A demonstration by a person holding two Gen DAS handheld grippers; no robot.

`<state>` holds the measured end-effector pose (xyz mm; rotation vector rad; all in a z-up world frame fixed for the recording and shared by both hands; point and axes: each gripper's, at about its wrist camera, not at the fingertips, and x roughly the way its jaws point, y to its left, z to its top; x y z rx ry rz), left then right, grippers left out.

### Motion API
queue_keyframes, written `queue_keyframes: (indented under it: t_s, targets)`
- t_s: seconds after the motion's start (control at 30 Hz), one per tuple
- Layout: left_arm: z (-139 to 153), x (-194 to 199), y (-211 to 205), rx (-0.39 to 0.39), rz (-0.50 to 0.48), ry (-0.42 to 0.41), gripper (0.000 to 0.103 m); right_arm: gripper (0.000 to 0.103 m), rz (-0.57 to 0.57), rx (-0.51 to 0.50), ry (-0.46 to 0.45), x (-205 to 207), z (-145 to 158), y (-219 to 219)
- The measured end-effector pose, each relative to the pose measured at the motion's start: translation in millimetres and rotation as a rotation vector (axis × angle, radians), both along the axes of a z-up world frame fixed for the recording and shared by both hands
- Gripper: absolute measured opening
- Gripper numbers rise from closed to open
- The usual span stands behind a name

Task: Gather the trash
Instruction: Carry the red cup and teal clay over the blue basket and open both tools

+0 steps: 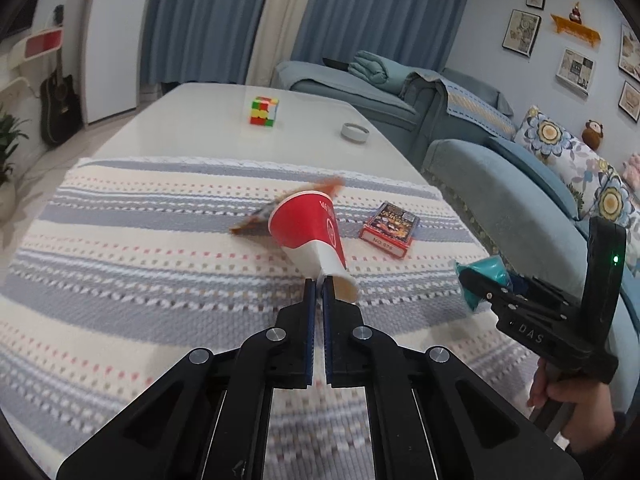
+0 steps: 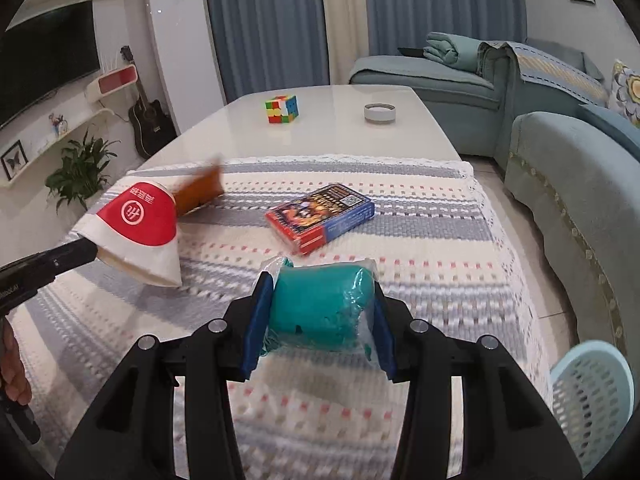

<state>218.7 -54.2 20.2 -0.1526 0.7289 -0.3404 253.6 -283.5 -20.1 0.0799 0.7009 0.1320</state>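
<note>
My left gripper (image 1: 319,280) is shut on the rim of a crushed red and white paper cup (image 1: 310,232) and holds it above the striped cloth; the cup also shows in the right wrist view (image 2: 138,226). My right gripper (image 2: 320,316) is shut on a teal packet in clear plastic wrap (image 2: 320,304), seen at the right in the left wrist view (image 1: 482,276). An orange snack wrapper (image 2: 200,190) lies on the cloth just behind the cup.
A red card box (image 2: 320,216) lies on the striped cloth (image 2: 400,280). A Rubik's cube (image 2: 281,109) and a white round lid (image 2: 379,113) sit on the bare white table beyond. A light blue mesh basket (image 2: 592,392) stands at the lower right. Blue sofas flank the right.
</note>
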Motion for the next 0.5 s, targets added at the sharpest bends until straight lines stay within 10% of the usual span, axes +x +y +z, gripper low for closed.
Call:
queue_keyframes:
  t_s: [0.5]
  targets:
    - [66,-97,-35,0.062,-0.102,-0.123,0.002,0.042,-0.255,0.14,-0.175,-162,40,-34]
